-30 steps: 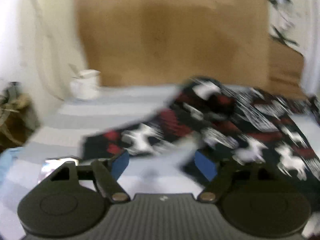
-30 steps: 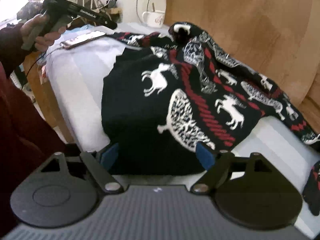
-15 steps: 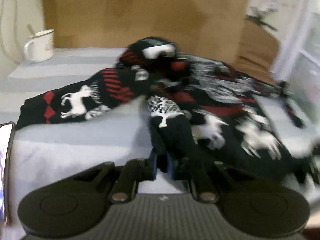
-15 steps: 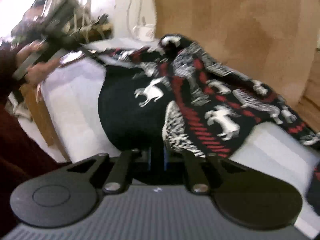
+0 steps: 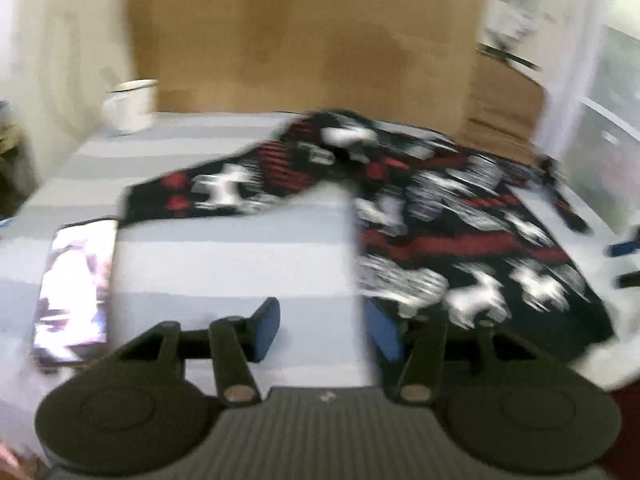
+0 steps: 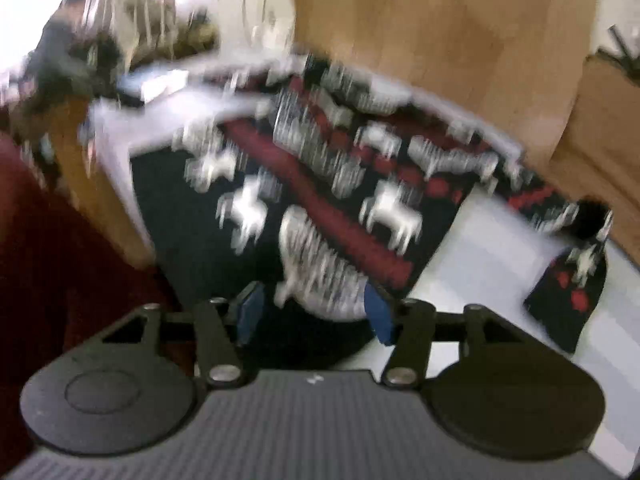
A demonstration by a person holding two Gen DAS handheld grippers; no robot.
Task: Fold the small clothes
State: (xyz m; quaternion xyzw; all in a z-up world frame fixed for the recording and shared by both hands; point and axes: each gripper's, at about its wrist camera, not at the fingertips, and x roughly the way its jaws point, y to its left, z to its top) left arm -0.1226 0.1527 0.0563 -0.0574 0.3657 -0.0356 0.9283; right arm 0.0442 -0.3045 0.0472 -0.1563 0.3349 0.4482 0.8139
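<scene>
Across the striped tabletop (image 5: 224, 256) a black sweater (image 5: 460, 240) with red bands and white animal shapes is lying spread out, one sleeve reaching toward the left near a phone (image 5: 74, 288) and a white mug (image 5: 132, 104) standing at the far left corner. Both views are blurring badly. The left gripper (image 5: 320, 330) is opening its jaws over bare cloth at the near edge, with nothing between them; the sweater's hem is lying just beside its right finger. The right gripper (image 6: 312, 314) is also opening its jaws, and the sweater's near hem (image 6: 316, 280) is sitting between its blue pads without being pinched. At the right, a dark folded piece (image 6: 568, 296) is resting apart from the sweater.
</scene>
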